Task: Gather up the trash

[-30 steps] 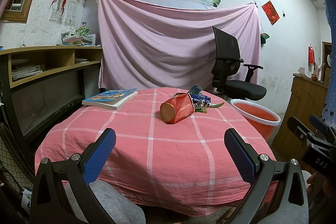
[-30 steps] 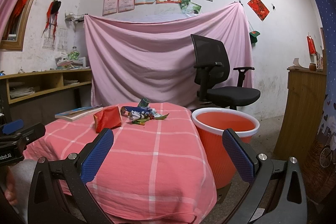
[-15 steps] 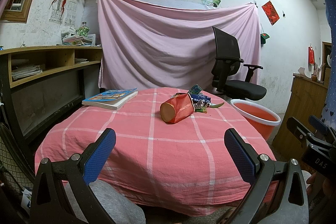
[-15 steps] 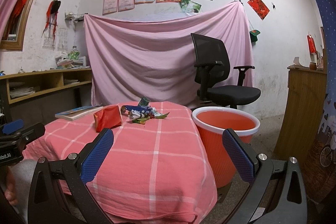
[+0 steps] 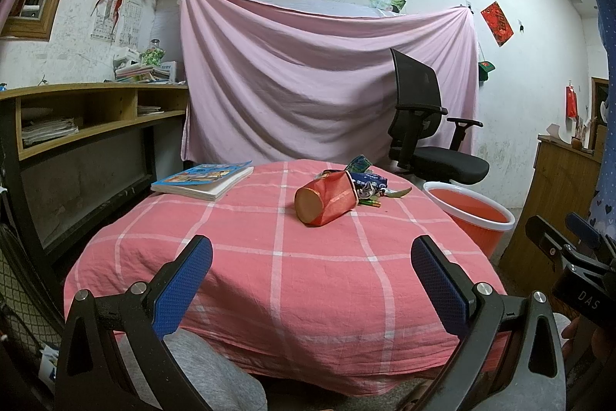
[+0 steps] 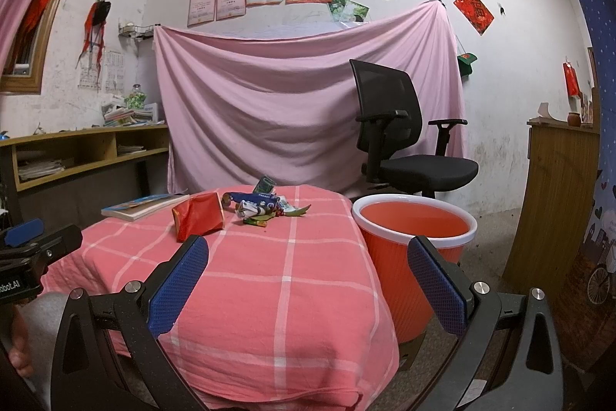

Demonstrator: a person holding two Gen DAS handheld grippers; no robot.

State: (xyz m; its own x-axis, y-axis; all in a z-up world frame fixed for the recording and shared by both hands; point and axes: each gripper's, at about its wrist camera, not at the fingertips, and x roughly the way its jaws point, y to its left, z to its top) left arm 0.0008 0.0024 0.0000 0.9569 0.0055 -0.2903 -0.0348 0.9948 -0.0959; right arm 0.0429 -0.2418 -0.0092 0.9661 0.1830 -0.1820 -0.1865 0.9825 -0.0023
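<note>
A crushed red paper cup (image 5: 326, 201) (image 6: 199, 214) lies on its side on the pink checked table (image 5: 277, 268) (image 6: 277, 280). Behind it sits a small pile of wrappers (image 5: 367, 184) (image 6: 265, 205), blue, green and white. An orange bin with a white rim (image 5: 467, 218) (image 6: 414, 237) stands on the floor to the table's right. My left gripper (image 5: 312, 270) hangs open over the table's near edge, well short of the cup. My right gripper (image 6: 308, 272) is open too, over the table's near right corner beside the bin. Neither holds anything.
A book (image 5: 204, 179) (image 6: 144, 206) lies at the table's back left. A black office chair (image 5: 427, 137) (image 6: 400, 145) stands behind the bin, before a hanging pink sheet. Wooden shelving (image 5: 88, 118) runs along the left, a wooden cabinet (image 6: 554, 191) on the right.
</note>
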